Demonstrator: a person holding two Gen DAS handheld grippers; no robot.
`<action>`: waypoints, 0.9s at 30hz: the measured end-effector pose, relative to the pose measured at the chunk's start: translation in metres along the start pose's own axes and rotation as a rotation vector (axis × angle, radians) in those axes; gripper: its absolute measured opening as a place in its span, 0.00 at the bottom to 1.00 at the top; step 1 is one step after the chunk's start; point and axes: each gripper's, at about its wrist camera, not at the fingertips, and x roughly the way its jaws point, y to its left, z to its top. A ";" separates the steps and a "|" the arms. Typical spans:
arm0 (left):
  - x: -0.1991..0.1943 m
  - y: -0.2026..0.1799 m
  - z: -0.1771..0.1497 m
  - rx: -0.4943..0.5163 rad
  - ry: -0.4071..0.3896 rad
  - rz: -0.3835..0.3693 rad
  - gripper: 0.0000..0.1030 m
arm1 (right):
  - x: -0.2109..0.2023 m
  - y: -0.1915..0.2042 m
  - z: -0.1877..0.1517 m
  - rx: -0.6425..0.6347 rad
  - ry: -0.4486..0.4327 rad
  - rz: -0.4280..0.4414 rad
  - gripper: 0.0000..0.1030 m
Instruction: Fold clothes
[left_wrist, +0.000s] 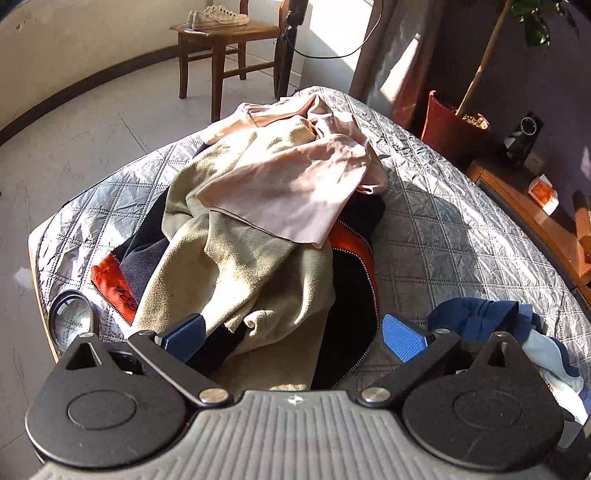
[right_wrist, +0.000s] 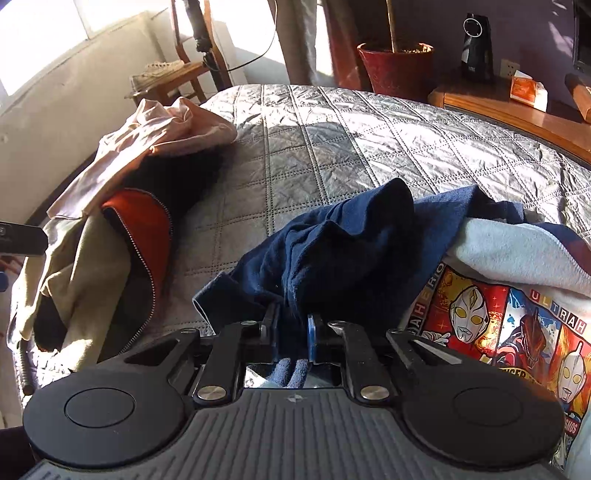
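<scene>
A pile of clothes lies on the quilted grey cover (left_wrist: 461, 236): a pink garment (left_wrist: 291, 177) on top, a beige fleece (left_wrist: 236, 266) under it, and a black jacket with orange lining (left_wrist: 351, 258). My left gripper (left_wrist: 293, 334) is open just above the near end of the pile, its blue pads either side of the beige fleece. My right gripper (right_wrist: 293, 325) is shut on a navy blue garment (right_wrist: 332, 243), whose cloth bunches up in front of the jaws. A white shirt with a cartoon print (right_wrist: 517, 321) lies to its right. The pile shows at left in the right wrist view (right_wrist: 122, 206).
A round lens-like ring (left_wrist: 72, 317) sits at the cover's left edge. A wooden chair (left_wrist: 221, 40) with white shoes stands beyond on the tiled floor. A red plant pot (right_wrist: 399, 66) and a wooden cabinet (right_wrist: 517, 107) with a speaker stand at the far right.
</scene>
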 end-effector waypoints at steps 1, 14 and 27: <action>0.001 0.000 -0.001 -0.003 0.005 0.002 0.99 | -0.004 -0.001 0.005 -0.002 -0.013 -0.001 0.14; 0.005 -0.001 -0.004 -0.032 0.058 -0.024 0.99 | -0.094 -0.017 0.113 -0.058 -0.471 -0.168 0.76; 0.007 -0.016 -0.012 0.040 0.061 -0.038 0.99 | -0.027 -0.079 0.047 0.008 -0.104 -0.252 0.56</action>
